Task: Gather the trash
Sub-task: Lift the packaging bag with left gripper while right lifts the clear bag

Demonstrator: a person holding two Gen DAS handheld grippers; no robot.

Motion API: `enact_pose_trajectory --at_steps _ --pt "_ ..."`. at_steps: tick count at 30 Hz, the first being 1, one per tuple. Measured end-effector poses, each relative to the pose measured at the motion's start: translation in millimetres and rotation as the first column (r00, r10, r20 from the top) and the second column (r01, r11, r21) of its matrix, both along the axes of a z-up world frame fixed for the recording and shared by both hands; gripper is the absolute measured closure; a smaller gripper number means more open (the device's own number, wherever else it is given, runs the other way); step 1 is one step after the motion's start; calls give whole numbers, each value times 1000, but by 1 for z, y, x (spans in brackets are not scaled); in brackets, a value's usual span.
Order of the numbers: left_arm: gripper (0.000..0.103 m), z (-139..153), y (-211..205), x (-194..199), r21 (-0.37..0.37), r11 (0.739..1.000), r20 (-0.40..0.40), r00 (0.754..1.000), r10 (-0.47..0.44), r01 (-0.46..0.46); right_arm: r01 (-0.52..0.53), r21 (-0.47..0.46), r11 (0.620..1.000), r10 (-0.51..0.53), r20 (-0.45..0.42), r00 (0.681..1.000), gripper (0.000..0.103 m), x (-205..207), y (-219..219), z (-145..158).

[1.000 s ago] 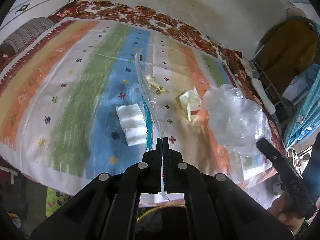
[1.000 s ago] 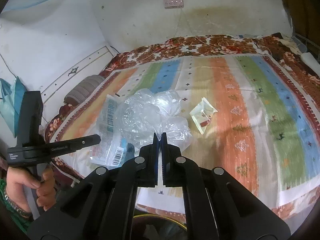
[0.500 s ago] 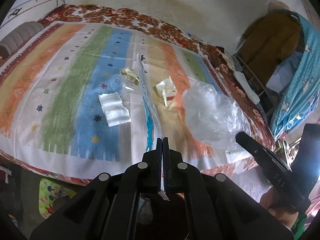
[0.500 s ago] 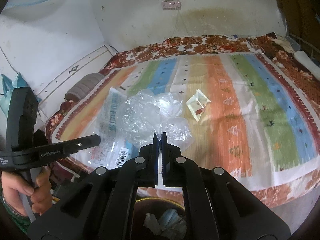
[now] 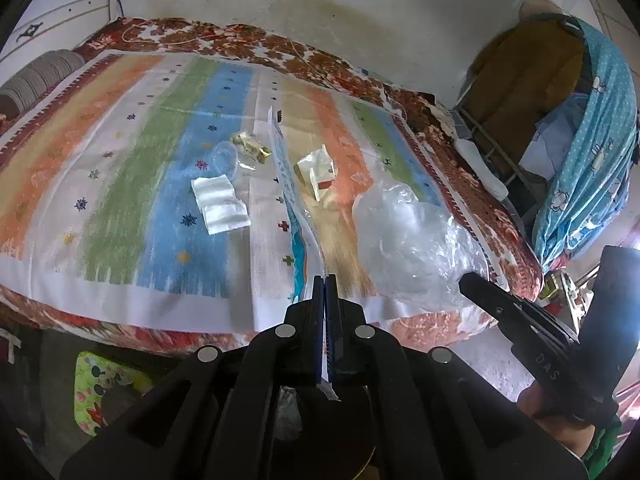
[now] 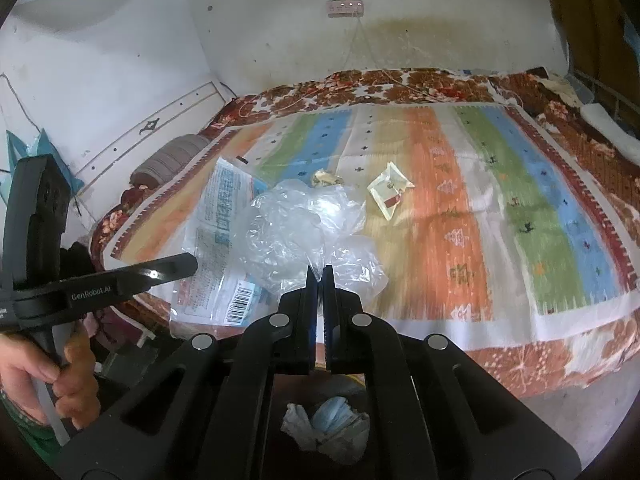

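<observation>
At the near edge of the bed (image 5: pixel 120 184), both hand-held grippers hold trash. The left hand-held gripper (image 5: pixel 325 280) is clamped on a flat printed wrapper (image 5: pixel 290 184), seen edge-on in its own view, rising from the closed fingers over the striped blanket (image 6: pixel 452 216). From the right wrist view the same wrapper (image 6: pixel 218 240) shows its printed face and a barcode near its lower corner, with the left hand-held gripper (image 6: pixel 188 262) reaching in from the left, gripped by a bare hand (image 6: pixel 48 380).

The right hand-held gripper (image 6: pixel 317 270) is pinched shut on a crumpled clear plastic bag (image 6: pixel 296 236), which bulges up just beyond the fingertips and overlaps the wrapper's right side. In the left wrist view the bag (image 5: pixel 404 240) hangs over the blanket's near right part, with the right hand-held gripper (image 5: pixel 466 280) at its lower edge.

On the blanket lie a folded white tissue (image 5: pixel 219 203), a yellowish crumpled wrapper (image 5: pixel 252 147) beside a small clear piece of film (image 5: pixel 224 158), and a clear packet with a red mark (image 5: pixel 318 170), all apart from both grippers. The packet (image 6: pixel 390 194) lies on the tan and orange stripes, well beyond the bag.

Below the right fingers, a dark bin (image 6: pixel 280 400) holds crumpled white and blue scraps (image 6: pixel 326 434). A grey pillow (image 5: pixel 38 80) rests at the bed's far left.
</observation>
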State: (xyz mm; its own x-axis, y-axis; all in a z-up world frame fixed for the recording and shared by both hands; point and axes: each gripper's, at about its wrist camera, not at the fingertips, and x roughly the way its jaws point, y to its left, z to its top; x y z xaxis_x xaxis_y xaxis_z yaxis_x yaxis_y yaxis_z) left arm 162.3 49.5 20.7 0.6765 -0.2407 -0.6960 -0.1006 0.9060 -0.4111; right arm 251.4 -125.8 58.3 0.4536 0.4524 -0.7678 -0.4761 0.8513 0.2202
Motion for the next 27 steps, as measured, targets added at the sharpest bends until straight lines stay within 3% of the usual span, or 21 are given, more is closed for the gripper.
enact_pose_trajectory --at_steps 8,27 --pt "103 -8 -11 -22 6 1000 3 1000 21 -21 52 -25 998 -52 1 999 101 -13 -9 -5" --pt "103 -44 -45 -72 -43 999 -60 998 -31 29 110 -72 991 -119 -149 982 101 -56 -27 -44"
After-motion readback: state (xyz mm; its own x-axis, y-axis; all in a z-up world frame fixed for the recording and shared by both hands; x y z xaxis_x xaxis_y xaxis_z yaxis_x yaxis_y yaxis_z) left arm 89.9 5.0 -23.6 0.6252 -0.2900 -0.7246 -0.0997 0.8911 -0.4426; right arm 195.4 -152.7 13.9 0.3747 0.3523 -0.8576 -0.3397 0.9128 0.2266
